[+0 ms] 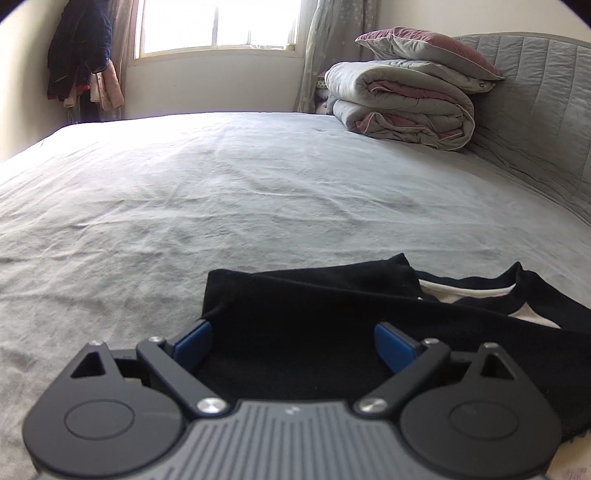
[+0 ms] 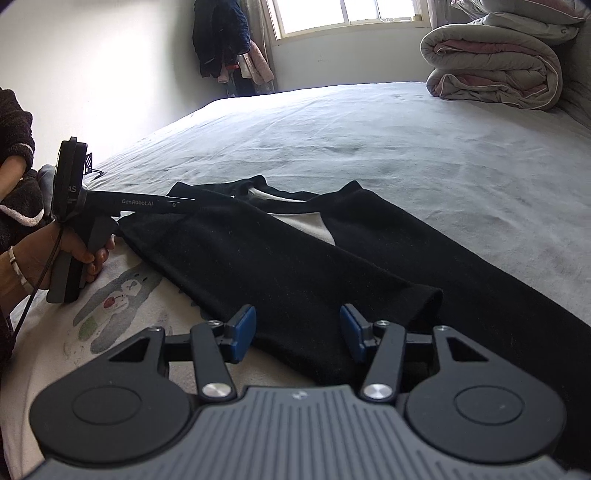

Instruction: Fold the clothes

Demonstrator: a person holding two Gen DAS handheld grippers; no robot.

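A shirt with black sleeves and a white body printed with a cartoon rabbit lies flat at the near side of the bed. One black sleeve is folded across the white front. My right gripper is open, and the sleeve's cuff end lies between its blue pads. My left gripper is open too, its pads spread wide over black cloth near the shoulder. In the right wrist view the left gripper is seen from the side, held by a hand. The collar shows a white lining.
The grey bedsheet stretches away beyond the shirt. A folded duvet with a pillow on top sits at the back right against the padded headboard. Clothes hang on a rack beside the window.
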